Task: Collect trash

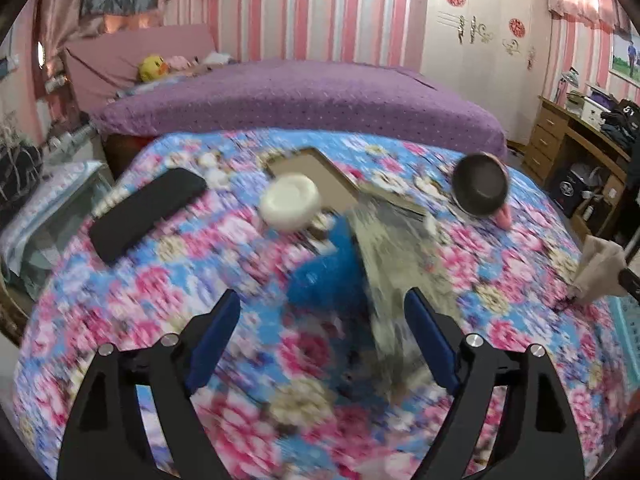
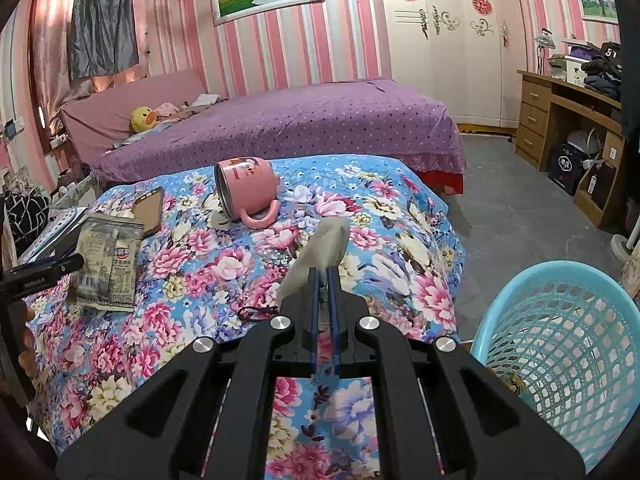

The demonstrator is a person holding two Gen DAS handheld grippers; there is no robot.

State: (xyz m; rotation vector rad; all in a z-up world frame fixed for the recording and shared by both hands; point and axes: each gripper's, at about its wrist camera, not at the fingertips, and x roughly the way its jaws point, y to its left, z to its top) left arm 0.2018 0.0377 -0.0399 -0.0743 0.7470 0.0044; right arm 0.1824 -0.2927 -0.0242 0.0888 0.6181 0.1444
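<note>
Only rightward: basket (image 2: 560, 344) beside tissue-gripping right tool (image 2: 325, 276).

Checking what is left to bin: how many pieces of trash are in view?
2: a crumpled beige tissue in the shut right gripper, and a silver foil snack wrapper on the floral cloth's left side. More may be hidden.

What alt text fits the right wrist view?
The right gripper, shut on a tissue, is above a floral cloth, with a blue basket at right. A wrapper and pink mug lie beyond.
</note>
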